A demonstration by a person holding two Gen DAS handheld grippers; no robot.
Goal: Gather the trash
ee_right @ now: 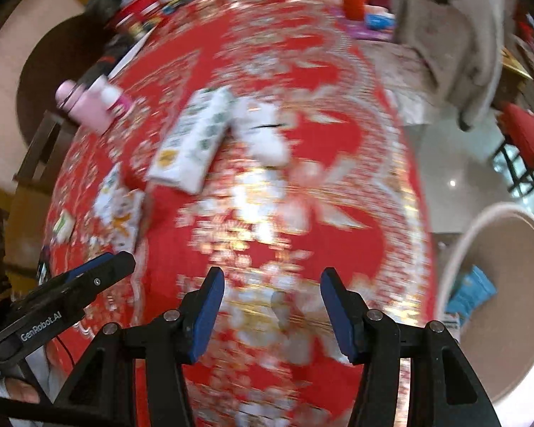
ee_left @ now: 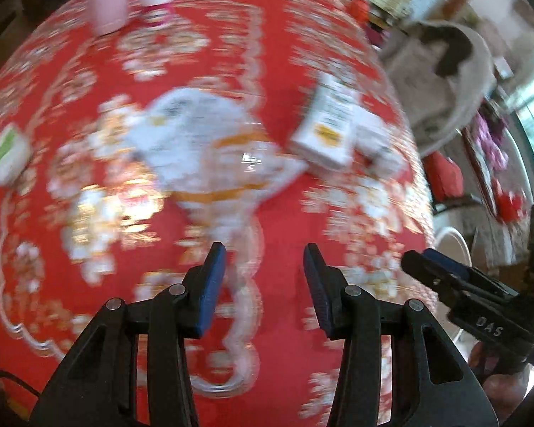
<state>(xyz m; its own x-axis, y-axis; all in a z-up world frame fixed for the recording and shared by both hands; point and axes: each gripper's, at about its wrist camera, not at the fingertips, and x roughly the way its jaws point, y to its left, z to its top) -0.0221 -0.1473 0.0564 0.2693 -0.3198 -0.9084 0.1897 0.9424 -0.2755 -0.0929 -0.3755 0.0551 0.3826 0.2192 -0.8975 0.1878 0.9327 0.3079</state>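
Both the left gripper (ee_left: 265, 259) and right gripper (ee_right: 272, 284) are gaping wide, gripping nothing, hovering over the red tablecloth (ee_left: 284, 53) before a crumpled wrapper (ee_left: 210, 142) and white carton (ee_right: 192, 138).

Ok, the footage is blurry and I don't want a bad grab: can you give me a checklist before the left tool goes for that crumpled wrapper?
1. Left tool open: ok, nothing between its jaws.
2. Right tool open and free: ok.
3. Crumpled wrapper ahead of the left tool, lying apart from it: ok.
4. White carton apart from the wrapper: cannot tell, blur hides the gap.
5. Bin beside the table, open: ok, it holds a blue packet.
6. Picture steady: not ok, both views smear.
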